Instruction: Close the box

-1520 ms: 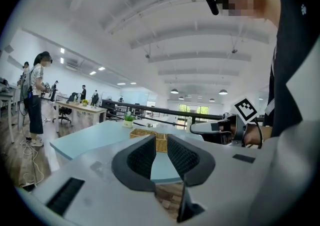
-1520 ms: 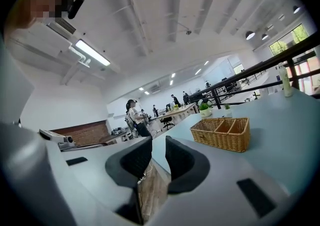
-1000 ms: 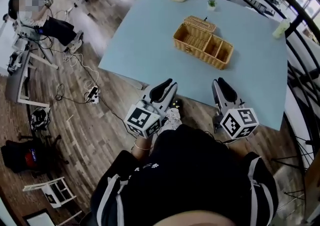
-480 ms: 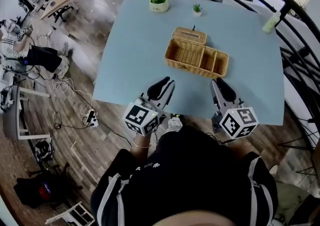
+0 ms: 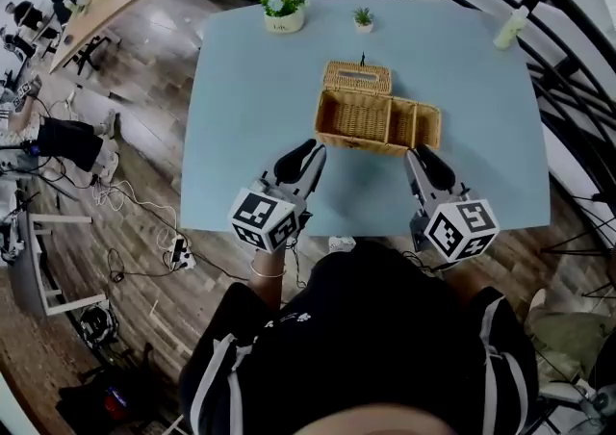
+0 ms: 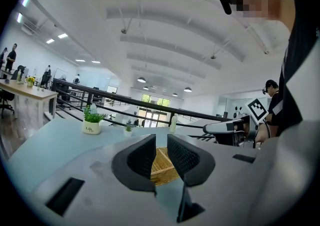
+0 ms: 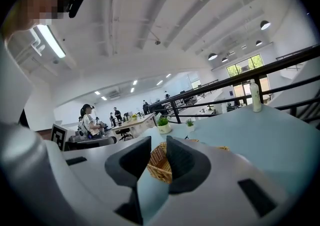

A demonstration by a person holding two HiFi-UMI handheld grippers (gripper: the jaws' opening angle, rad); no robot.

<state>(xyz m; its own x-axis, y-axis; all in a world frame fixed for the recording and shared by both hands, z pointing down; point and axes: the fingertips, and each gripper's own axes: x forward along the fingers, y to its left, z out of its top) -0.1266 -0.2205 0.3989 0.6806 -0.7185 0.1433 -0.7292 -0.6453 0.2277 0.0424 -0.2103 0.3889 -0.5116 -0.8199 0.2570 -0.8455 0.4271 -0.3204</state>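
Observation:
A wicker box [image 5: 377, 121] with several compartments stands on the light blue table [image 5: 245, 106], its woven lid [image 5: 357, 77] tipped up behind the left part. My left gripper [image 5: 298, 158] hovers over the table's near side, just short of the box's left front corner. My right gripper [image 5: 424, 163] hovers by its right front corner. Through a narrow gap between the dark pads, the left gripper [image 6: 160, 141] shows the box [image 6: 163, 163] ahead. The right gripper [image 7: 158, 143] frames the box [image 7: 156, 166] the same way. Nothing lies between either pair of jaws.
A white plant pot [image 5: 281, 13], a tiny plant [image 5: 363, 16] and a bottle [image 5: 509, 31] stand along the table's far side. A black railing [image 5: 570, 67] runs behind and to the right. Wooden floor with cables [image 5: 144, 221] lies left of the table.
Both grippers have come forward from beyond the table's near edge to over its surface, closer to the box. The jaws' gaps look the same.

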